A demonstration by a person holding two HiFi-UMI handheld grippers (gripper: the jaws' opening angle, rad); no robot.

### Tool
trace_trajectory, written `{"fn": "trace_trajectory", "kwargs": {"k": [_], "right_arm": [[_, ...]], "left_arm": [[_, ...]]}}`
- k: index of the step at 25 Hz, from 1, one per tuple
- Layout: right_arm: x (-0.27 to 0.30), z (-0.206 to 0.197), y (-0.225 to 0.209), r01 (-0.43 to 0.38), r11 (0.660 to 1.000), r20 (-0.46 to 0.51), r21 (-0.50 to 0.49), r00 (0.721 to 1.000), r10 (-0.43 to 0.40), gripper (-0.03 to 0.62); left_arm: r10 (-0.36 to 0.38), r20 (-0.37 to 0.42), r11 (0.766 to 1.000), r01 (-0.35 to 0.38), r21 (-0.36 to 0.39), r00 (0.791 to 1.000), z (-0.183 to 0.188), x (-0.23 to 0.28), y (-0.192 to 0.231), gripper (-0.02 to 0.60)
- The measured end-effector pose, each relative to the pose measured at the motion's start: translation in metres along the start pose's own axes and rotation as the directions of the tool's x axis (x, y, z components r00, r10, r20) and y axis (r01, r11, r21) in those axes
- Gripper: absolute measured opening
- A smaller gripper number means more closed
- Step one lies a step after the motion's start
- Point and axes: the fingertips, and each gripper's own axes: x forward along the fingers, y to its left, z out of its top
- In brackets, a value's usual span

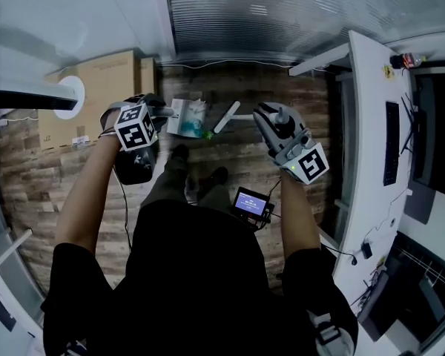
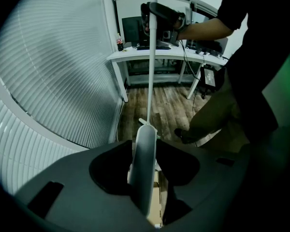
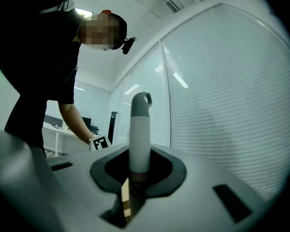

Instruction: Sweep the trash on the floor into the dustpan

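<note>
Dustpan handle (image 2: 144,149) clamped in the left claw (image 2: 145,185); dustpan (image 1: 184,113) on the floor (image 1: 59,191), with trash (image 1: 196,130) on it. Just right lies the broom head (image 1: 228,117), its pole (image 3: 139,134) rising to the right claw (image 3: 135,190), clamped near the top.

I'm looking down on a wood-plank floor (image 1: 52,191). A dustpan (image 1: 187,116) sits low on it, a green scrap (image 1: 207,134) just beside. A cardboard box (image 1: 107,87) lies at its left edge.

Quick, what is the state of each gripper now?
Left tongs: closed on the dustpan handle.
Right tongs: closed on the broom handle.
</note>
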Motion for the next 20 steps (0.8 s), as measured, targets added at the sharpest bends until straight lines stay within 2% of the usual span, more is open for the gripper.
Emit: {"fn": "trace_trajectory", "kwargs": {"k": [10,16,20], "right_arm": [[-0.049,0.033,-0.022,0.112,0.993,0.008,-0.026,0.994,-0.112,0.058],[-0.074,0.069,-0.034,0.191,0.981,0.010,-0.030,0.982,-0.191,0.058],[-0.090,0.084,-0.035,0.202,0.978,-0.012,-0.050,0.979,-0.202,0.058]], "left_arm": [[0.001,-0.011,1.000,-0.001,0.001,1.000,0.001,0.002,0.000,0.144],[0.004,-0.011,1.000,-0.004,-0.020,1.000,-0.005,0.000,0.001,0.152],[0.020,-0.007,1.000,-0.020,-0.022,1.000,-0.005,-0.005,0.002,0.158]]}}
